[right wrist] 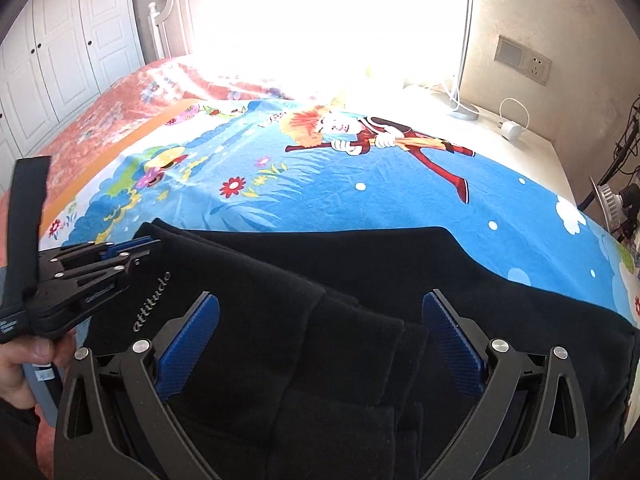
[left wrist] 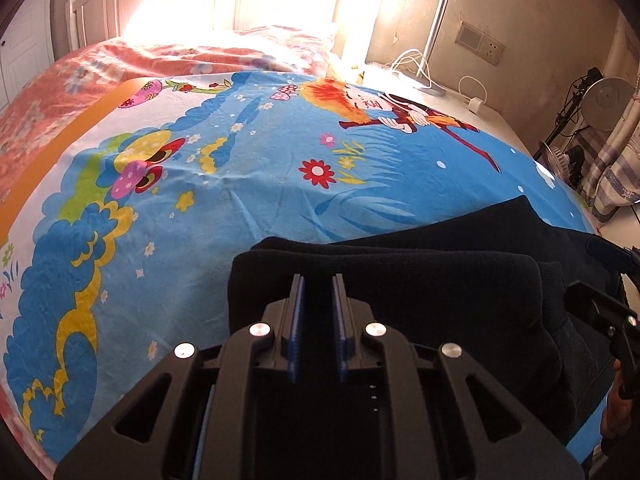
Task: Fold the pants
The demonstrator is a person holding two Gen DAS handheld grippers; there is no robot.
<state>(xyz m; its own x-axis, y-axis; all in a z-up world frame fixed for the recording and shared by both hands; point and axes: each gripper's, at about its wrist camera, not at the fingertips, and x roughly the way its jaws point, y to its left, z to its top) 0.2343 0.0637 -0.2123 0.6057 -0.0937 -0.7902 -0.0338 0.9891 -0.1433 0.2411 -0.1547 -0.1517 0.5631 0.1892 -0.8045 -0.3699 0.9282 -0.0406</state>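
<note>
Black pants (right wrist: 352, 280) lie folded in layers on a blue cartoon bedsheet (right wrist: 360, 200), with the silver word "attitude" near their left end. In the left wrist view the pants (left wrist: 400, 280) fill the lower right. My left gripper (left wrist: 319, 280) hovers over the pants' left edge, its blue pads a narrow gap apart with nothing between them; it also shows in the right wrist view (right wrist: 148, 246). My right gripper (right wrist: 320, 308) is wide open just above the middle of the folded pants, and its body shows in the left wrist view (left wrist: 608, 312).
A pink floral quilt (left wrist: 120, 60) lies at the bed's head. A white ledge (right wrist: 500, 128) with a charger and cables runs along the right. A wall socket (right wrist: 536, 66), a lamp and a fan stand at the far right. White wardrobe doors (right wrist: 60, 48) stand left.
</note>
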